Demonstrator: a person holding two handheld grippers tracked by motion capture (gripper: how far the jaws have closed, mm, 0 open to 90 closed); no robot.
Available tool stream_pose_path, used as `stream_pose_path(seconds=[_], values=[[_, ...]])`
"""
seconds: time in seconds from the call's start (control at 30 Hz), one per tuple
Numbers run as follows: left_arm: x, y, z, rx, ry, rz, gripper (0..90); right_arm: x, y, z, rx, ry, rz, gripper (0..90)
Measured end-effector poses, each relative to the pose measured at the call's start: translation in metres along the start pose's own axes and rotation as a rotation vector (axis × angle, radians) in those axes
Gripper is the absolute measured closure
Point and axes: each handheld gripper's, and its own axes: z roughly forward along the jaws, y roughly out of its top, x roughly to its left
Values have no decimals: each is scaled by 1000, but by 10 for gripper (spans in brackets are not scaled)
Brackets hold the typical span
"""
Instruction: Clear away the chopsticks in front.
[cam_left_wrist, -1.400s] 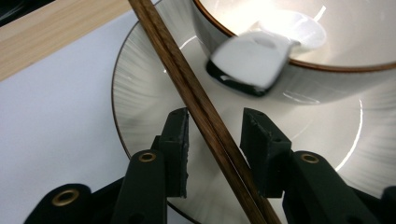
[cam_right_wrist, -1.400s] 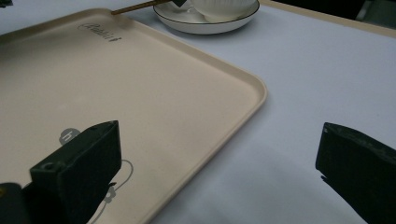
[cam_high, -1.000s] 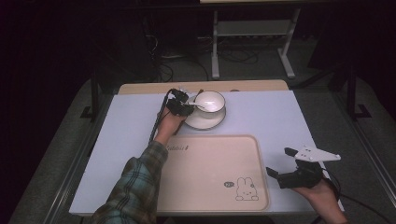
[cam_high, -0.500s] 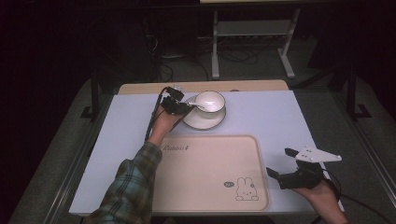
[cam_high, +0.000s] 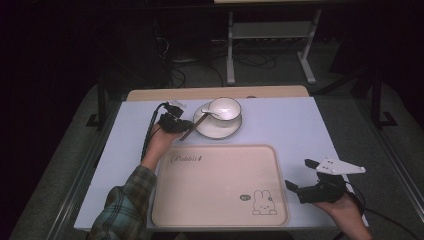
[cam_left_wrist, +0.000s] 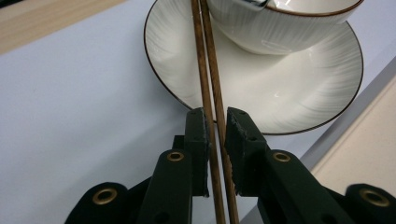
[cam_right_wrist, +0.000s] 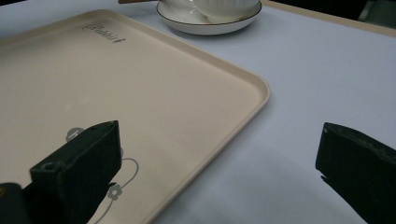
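While my left gripper (cam_left_wrist: 215, 135) clamps the thin, stiff, light chopsticks (cam_left_wrist: 205, 65) near their low end off the saucer (cam_left_wrist: 261, 79), they may slip; my right gripper (cam_right_wrist: 219, 172) is wide open.

Bare tray (cam_high: 220, 185) lies open mid-table; far side, the saucer (cam_high: 218, 127) and bowl (cam_high: 224, 108) block passage.
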Motion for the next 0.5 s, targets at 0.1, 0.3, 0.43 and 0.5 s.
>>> stream_pose_path(seconds=[0.1, 0.3, 0.43, 0.5], values=[[0, -1, 1, 2, 3, -8, 781, 0, 0, 0, 0, 1, -1, 0], [1, -2, 4, 14, 8, -8, 788, -1, -1, 0, -1, 3, 2, 0], [4, -5, 9, 31, 12, -18, 793, -1, -1, 0, 1, 4, 1, 0], [5, -6, 10, 36, 11, -23, 793, -1, -1, 0, 1, 4, 2, 0]])
